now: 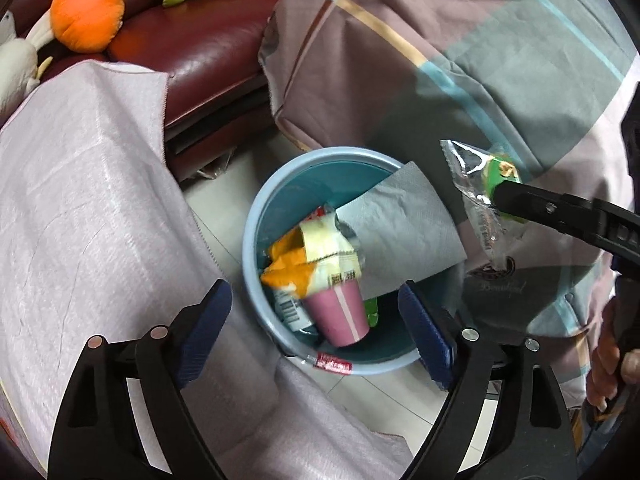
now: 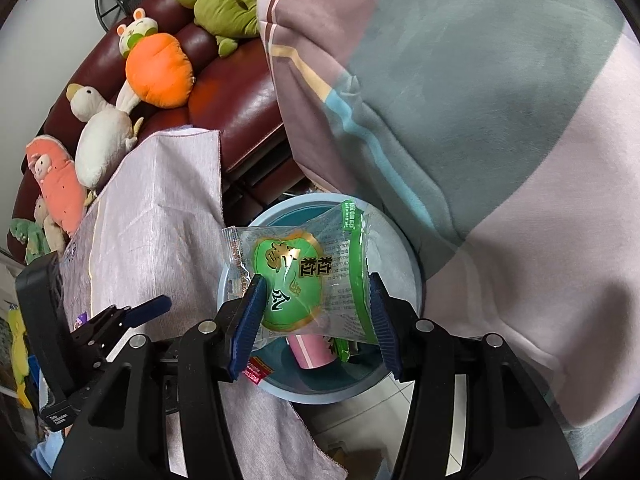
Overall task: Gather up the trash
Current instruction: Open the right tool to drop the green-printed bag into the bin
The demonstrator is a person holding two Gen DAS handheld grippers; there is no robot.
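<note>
A light blue bin (image 1: 250, 240) stands on the floor between a cloth-covered table and a striped quilt. In it lie a pink paper cup (image 1: 344, 314), a yellow and white wrapper (image 1: 316, 258) and a grey napkin (image 1: 404, 232) that leans over the rim. My left gripper (image 1: 316, 304) hangs open over the bin with nothing between its pads. My right gripper (image 2: 317, 283) is shut on a clear and green snack wrapper (image 2: 304, 276) above the bin (image 2: 320, 394). In the left wrist view that wrapper (image 1: 480, 200) hangs to the right of the bin.
The table's pale lilac cloth (image 1: 80, 200) touches the bin on the left. The striped quilt (image 1: 440, 60) crowds it on the right. Behind is a dark red sofa (image 1: 208, 52) with plush toys (image 1: 90, 4). A person's hand (image 1: 612, 344) holds the right gripper's handle.
</note>
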